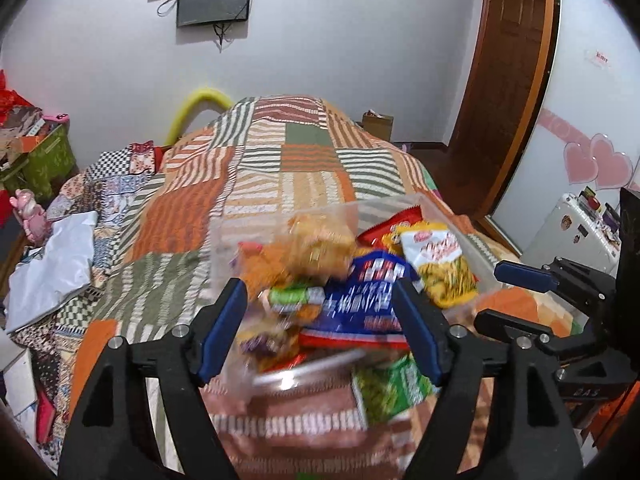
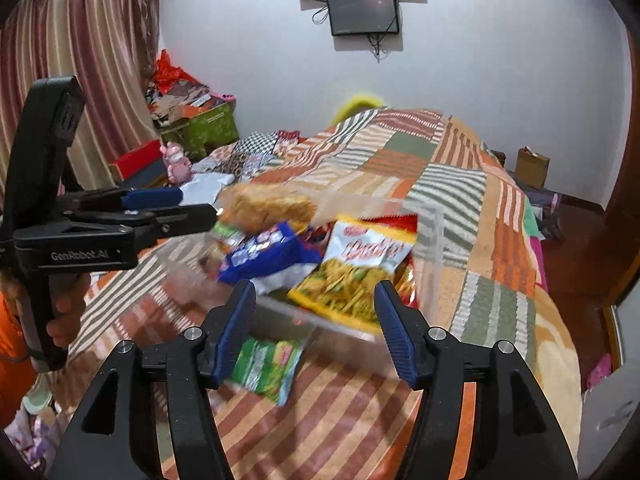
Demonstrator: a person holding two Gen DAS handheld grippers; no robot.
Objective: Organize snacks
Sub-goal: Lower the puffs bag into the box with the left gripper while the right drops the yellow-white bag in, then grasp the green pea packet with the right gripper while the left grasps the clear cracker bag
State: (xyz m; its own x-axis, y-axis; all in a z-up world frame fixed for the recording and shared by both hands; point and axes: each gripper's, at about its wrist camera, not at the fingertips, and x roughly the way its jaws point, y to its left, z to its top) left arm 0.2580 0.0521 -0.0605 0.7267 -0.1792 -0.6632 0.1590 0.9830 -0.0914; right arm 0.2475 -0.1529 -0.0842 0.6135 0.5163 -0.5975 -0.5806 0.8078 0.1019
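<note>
A clear plastic bin (image 1: 384,204) (image 2: 430,240) sits on the patchwork bed, piled with snack packs: a yellow chip bag (image 1: 440,264) (image 2: 356,276), a blue pack (image 1: 364,296) (image 2: 272,256), an orange snack bag (image 1: 316,244) (image 2: 268,204). A green pack (image 1: 392,384) (image 2: 268,368) lies on the bed in front of the bin. My left gripper (image 1: 320,328) is open, empty, just before the bin's near side. My right gripper (image 2: 316,328) is open, empty, over the bin's near edge and the green pack. Each gripper shows in the other's view (image 1: 516,296) (image 2: 192,208).
The patchwork quilt (image 1: 256,184) (image 2: 480,208) covers the bed. White cloth (image 1: 52,260) and a pink toy (image 1: 28,212) lie at the left side, by a green box (image 1: 44,156). A cardboard box (image 2: 532,168) stands on the floor to the right. A door (image 1: 504,80) is at the right.
</note>
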